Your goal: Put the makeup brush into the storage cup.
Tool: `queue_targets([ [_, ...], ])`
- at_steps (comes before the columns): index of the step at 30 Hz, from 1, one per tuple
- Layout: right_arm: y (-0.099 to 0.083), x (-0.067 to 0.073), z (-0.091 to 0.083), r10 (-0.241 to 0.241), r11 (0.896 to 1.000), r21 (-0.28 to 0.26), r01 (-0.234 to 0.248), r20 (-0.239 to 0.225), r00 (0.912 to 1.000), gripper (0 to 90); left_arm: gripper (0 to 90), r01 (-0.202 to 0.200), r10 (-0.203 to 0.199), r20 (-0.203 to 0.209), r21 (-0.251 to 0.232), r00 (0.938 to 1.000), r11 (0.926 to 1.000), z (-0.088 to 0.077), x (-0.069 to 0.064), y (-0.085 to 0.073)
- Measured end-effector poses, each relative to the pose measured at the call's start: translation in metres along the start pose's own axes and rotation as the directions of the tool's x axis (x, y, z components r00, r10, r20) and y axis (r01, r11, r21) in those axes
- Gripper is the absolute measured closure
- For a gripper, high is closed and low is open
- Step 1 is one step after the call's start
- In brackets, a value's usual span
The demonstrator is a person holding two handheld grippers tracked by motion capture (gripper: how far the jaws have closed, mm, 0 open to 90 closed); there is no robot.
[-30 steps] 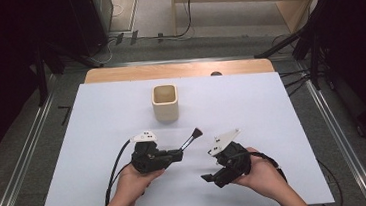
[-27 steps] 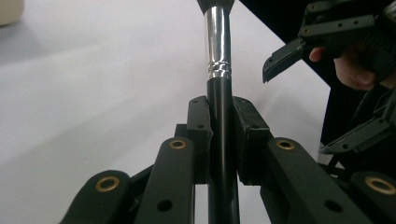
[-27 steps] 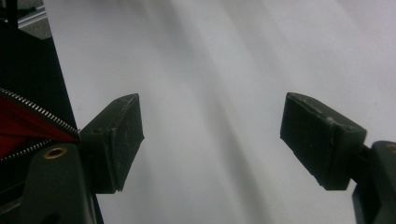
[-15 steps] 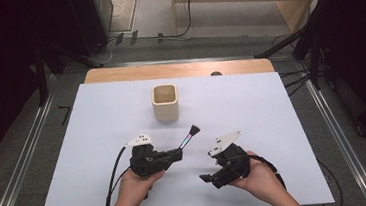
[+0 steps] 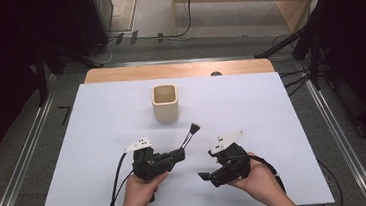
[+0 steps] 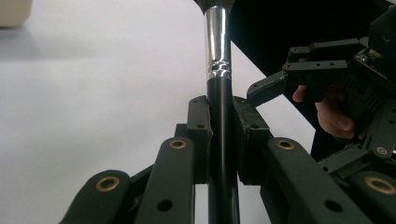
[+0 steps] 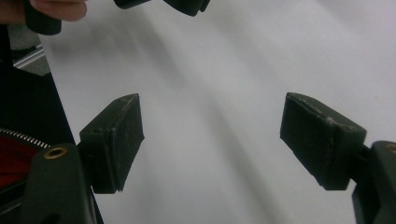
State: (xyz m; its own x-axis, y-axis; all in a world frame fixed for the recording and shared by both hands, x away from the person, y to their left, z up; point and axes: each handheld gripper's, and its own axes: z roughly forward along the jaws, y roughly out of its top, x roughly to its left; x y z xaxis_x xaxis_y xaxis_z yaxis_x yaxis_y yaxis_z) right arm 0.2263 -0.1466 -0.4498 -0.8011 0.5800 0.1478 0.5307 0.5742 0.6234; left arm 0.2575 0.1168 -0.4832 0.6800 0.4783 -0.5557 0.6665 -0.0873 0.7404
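The left gripper [image 5: 179, 155] is clamped on a black-handled brush [image 5: 190, 135]: in the left gripper view both pads press the dark handle [image 6: 220, 140] from either side, and the silver ferrule [image 6: 218, 42] rises just past the jaw tips. From above, the brush slants away from the person, its bristle end toward the beige cup [image 5: 165, 103] but well apart from it, over the white tabletop [image 5: 271, 105]. The right gripper [image 7: 212, 140] lies beside it with jaws spread wide, nothing between them.
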Motion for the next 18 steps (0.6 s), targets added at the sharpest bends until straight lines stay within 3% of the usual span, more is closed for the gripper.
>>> queue_targets([
  [6, 0.001, 0.001, -0.002, 0.021, 1.0, -0.024, -0.021, 0.011, 0.9997, 22.9, 79.0, 0.004, -0.004, -0.011, -0.032, 0.9999, 0.9995, 0.002, -0.003, -0.006],
  [11, 0.0, 0.003, -0.003, 0.036, 0.999, -0.039, -0.035, 0.02, 0.9992, 23.6, 79.0, 0.06, -0.061, -0.008, -0.059, 0.9981, 0.9964, 0.005, -0.002, -0.012],
  [18, 0.001, 0.003, -0.004, 0.078, 0.995, -0.071, -0.076, 0.031, 0.9964, 23.7, 79.0, 0.04, -0.045, -0.033, -0.118, 0.9984, 0.9922, 0.005, -0.006, -0.015],
])
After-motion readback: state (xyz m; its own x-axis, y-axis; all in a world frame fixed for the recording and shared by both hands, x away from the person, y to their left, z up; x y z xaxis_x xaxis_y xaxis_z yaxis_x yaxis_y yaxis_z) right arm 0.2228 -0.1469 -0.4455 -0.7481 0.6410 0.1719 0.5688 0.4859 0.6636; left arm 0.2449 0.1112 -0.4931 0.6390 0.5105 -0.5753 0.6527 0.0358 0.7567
